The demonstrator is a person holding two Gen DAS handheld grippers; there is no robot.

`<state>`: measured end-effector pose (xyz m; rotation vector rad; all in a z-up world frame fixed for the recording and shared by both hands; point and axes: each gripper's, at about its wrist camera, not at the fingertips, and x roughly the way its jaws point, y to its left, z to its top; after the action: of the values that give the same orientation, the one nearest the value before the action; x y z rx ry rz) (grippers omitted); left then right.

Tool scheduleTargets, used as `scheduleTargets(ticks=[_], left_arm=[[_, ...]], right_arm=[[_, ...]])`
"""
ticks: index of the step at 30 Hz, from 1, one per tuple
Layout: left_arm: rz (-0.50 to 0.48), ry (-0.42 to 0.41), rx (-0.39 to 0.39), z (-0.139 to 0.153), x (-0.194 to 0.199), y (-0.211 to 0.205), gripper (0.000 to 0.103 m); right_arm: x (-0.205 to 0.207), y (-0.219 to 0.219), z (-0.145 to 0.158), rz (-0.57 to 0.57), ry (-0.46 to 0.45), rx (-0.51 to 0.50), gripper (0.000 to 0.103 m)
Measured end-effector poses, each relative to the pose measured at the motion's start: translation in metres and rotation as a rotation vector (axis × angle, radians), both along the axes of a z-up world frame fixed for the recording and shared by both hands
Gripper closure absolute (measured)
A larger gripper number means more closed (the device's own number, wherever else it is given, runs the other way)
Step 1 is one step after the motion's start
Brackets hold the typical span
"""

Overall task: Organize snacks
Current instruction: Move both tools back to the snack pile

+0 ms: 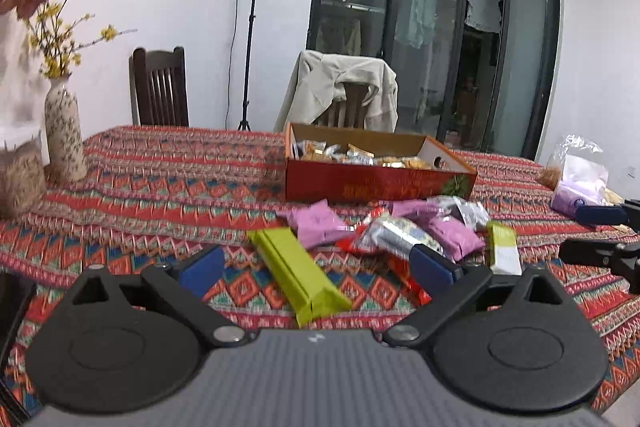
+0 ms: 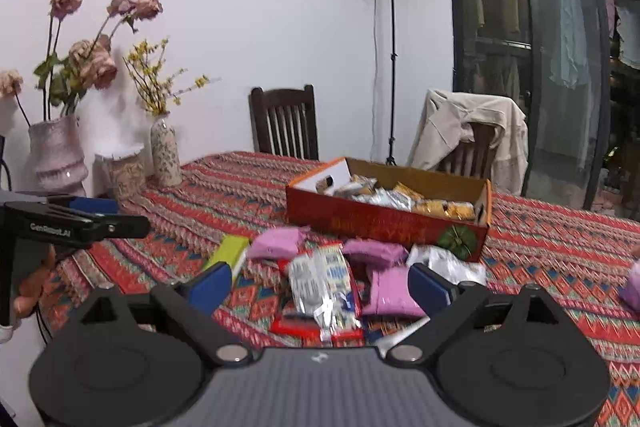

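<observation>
Left hand-held gripper: jaws wide, empty, over green packet | right hand-held gripper: wide, empty | box behind snacks.

A: What are the rigs like?
B: The left gripper and the right gripper match: black linkage arms, round silver pivot screws, blue fingers, ribbed grey body.
A: Markings?
B: White lettering on the black side, too blurred to read surely.
</observation>
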<state>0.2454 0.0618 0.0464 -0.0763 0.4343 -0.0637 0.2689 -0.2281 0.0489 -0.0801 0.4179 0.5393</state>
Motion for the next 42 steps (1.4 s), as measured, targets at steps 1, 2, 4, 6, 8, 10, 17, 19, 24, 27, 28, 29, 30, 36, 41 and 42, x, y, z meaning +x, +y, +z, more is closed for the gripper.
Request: scheduleTargets(ticks=[1, 2, 4, 6, 8, 10, 17, 19, 24, 27, 28, 29, 30, 36, 41, 42], left_arm=[[-0.003, 0.005, -0.003, -0.003, -0.002, 0.0, 0.002], [-0.008, 0.012, -0.005, -0.006, -0.006, 0.0, 0.002], [-0.009, 0.029, 0.001, -0.013, -0.005, -0.002, 0.002], [-0.018, 0.051, 0.004, -0.021, -0.001, -0.005, 0.002], [-0.026, 0.076, 0.01, -0.028, 0.006, -0.007, 0.002], [-0.029, 0.096, 0.007, -0.035, 0.014, -0.008, 0.002], [-0.04, 0.139, 0.001, -0.048, 0.056, -0.006, 0.002], [-0.035, 0.148, 0.01, -0.049, 0.074, -0.007, 0.002], [-0.07, 0.111, -0.022, -0.04, 0.13, -0.008, 0.003], [-0.069, 0.13, -0.011, -0.032, 0.17, -0.011, 0.003], [-0.063, 0.135, 0.004, -0.033, 0.184, -0.013, 0.003], [-0.061, 0.149, 0.015, -0.035, 0.196, -0.015, 0.003], [-0.057, 0.171, 0.019, -0.038, 0.21, -0.016, 0.003], [-0.055, 0.265, 0.016, -0.061, 0.249, -0.02, 0.003], [-0.031, 0.33, -0.024, -0.075, 0.256, -0.008, 0.004], [-0.048, 0.345, -0.03, -0.077, 0.257, -0.006, 0.007]], right_arm=[[-0.003, -0.001, -0.004, -0.001, 0.009, -0.006, 0.007], [-0.005, -0.002, -0.007, -0.001, 0.015, -0.013, 0.007], [-0.01, -0.004, -0.015, -0.014, 0.019, -0.027, 0.007], [-0.013, -0.003, -0.021, -0.036, 0.019, -0.039, 0.007], [-0.014, -0.001, -0.027, -0.044, 0.021, -0.038, 0.007], [-0.012, 0.003, -0.033, -0.047, 0.03, -0.027, 0.007], [0.017, 0.018, -0.049, -0.067, 0.066, -0.019, 0.008], [0.03, 0.018, -0.052, -0.076, 0.057, -0.013, 0.008], [0.078, 0.014, -0.056, -0.114, 0.094, 0.0, 0.011], [0.11, 0.014, -0.052, -0.127, 0.087, -0.025, 0.02], [0.12, 0.01, -0.052, -0.139, 0.075, -0.031, 0.02], [0.131, 0.006, -0.052, -0.158, 0.079, -0.032, 0.02], [0.143, -0.001, -0.053, -0.178, 0.09, -0.026, 0.02], [0.207, -0.031, -0.068, -0.254, 0.179, -0.009, 0.019], [0.227, -0.05, -0.095, -0.28, 0.253, 0.105, 0.019], [0.23, -0.053, -0.099, -0.257, 0.277, 0.152, 0.019]])
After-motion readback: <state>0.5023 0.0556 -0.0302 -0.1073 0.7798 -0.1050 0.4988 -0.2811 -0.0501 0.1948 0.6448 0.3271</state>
